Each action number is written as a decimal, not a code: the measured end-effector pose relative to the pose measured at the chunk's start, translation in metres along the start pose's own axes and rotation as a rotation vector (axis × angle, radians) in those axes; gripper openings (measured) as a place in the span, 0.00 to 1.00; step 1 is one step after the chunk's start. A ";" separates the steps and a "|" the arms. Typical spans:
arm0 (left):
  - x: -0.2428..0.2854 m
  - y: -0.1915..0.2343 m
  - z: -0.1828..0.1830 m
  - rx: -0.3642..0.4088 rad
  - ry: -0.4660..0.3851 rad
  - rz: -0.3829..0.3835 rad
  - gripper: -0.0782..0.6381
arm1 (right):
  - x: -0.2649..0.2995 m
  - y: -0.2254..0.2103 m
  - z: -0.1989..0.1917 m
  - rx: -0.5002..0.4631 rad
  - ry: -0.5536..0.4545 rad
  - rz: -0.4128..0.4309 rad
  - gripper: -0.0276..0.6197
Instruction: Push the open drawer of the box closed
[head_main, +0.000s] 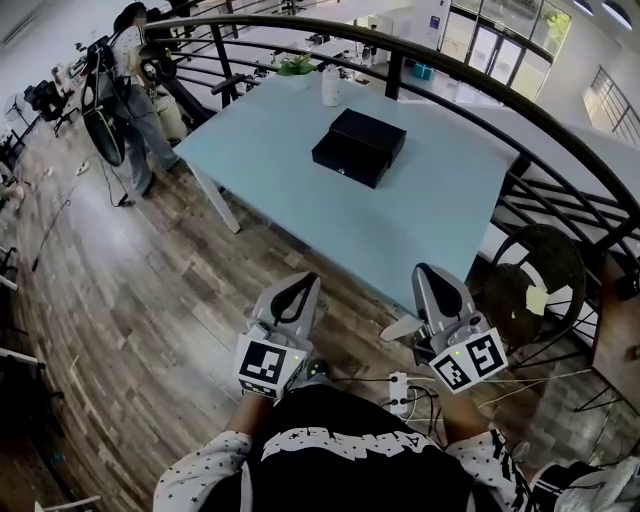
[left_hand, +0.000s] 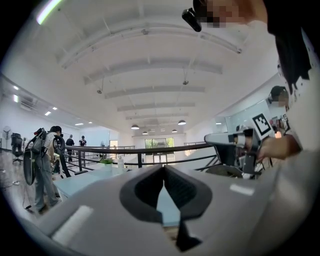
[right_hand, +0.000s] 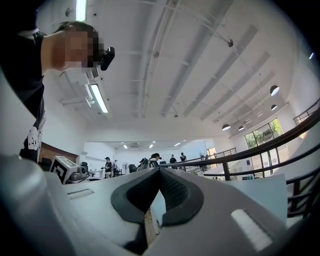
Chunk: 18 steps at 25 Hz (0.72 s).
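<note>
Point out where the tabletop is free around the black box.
The table is bare on every side of the black box: a wide strip toward the near edge, and open stretches left and right. Only the far edge is occupied, by a bottle and a plant.

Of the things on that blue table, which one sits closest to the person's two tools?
The black box, alone near the middle of the table; the white bottle and the green plant stand farther off at the far edge.
</note>
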<state>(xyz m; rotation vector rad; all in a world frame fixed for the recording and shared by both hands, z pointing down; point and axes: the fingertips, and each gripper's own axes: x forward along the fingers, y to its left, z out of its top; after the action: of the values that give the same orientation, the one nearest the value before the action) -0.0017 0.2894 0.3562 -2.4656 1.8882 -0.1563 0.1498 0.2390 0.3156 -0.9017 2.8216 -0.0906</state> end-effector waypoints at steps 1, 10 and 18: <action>0.002 0.007 -0.001 -0.002 0.001 0.000 0.11 | 0.007 0.000 -0.002 -0.003 0.004 -0.002 0.05; 0.012 0.074 -0.007 -0.005 -0.005 0.009 0.11 | 0.073 0.013 -0.017 -0.026 0.031 0.005 0.05; 0.017 0.117 -0.013 -0.030 -0.018 0.018 0.11 | 0.116 0.025 -0.023 -0.038 0.040 0.014 0.05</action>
<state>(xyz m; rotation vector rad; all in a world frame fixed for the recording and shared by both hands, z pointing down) -0.1112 0.2425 0.3602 -2.4593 1.9196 -0.1063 0.0382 0.1920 0.3182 -0.8985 2.8759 -0.0537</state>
